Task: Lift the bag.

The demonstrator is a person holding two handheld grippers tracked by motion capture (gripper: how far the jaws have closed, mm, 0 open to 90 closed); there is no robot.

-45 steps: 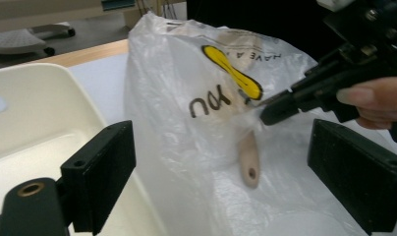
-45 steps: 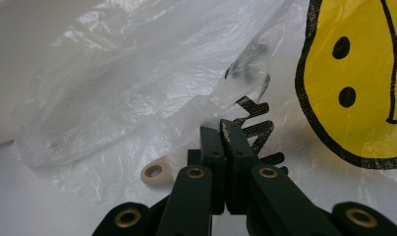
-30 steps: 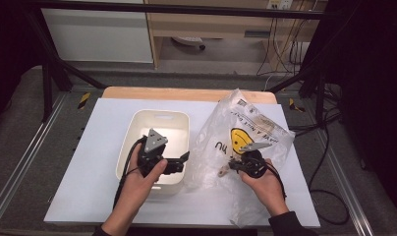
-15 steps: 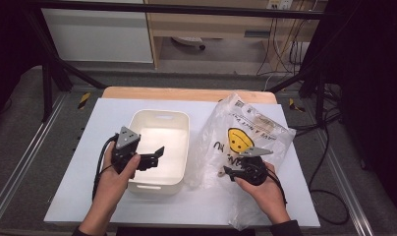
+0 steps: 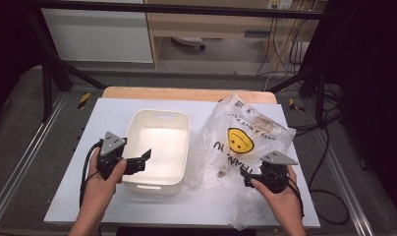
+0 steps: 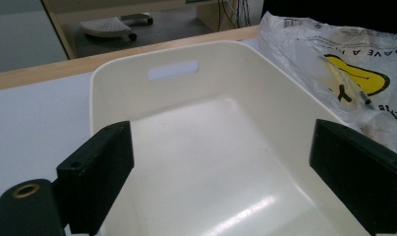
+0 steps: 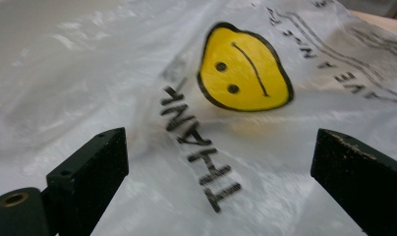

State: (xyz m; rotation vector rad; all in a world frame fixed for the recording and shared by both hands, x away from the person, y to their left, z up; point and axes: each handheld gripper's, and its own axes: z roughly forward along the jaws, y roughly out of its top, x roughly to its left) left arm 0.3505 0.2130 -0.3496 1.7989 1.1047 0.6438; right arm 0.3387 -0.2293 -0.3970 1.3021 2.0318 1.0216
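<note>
your right gripper (image 5: 246, 176) has just been opening, jaws apart off the smiley plastic bag (image 5: 238, 142) lying beside the white tub (image 5: 157, 147); left gripper (image 5: 143, 158) gapes empty. next, regrip the bag.

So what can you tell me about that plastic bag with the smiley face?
The plastic bag is thin, clear and crinkled, printed with a yellow smiley and black lettering. It lies slumped on the white table, right of the cream tub, with some small things inside. The right tool, jaws just opened, points at it without gripping.
</note>
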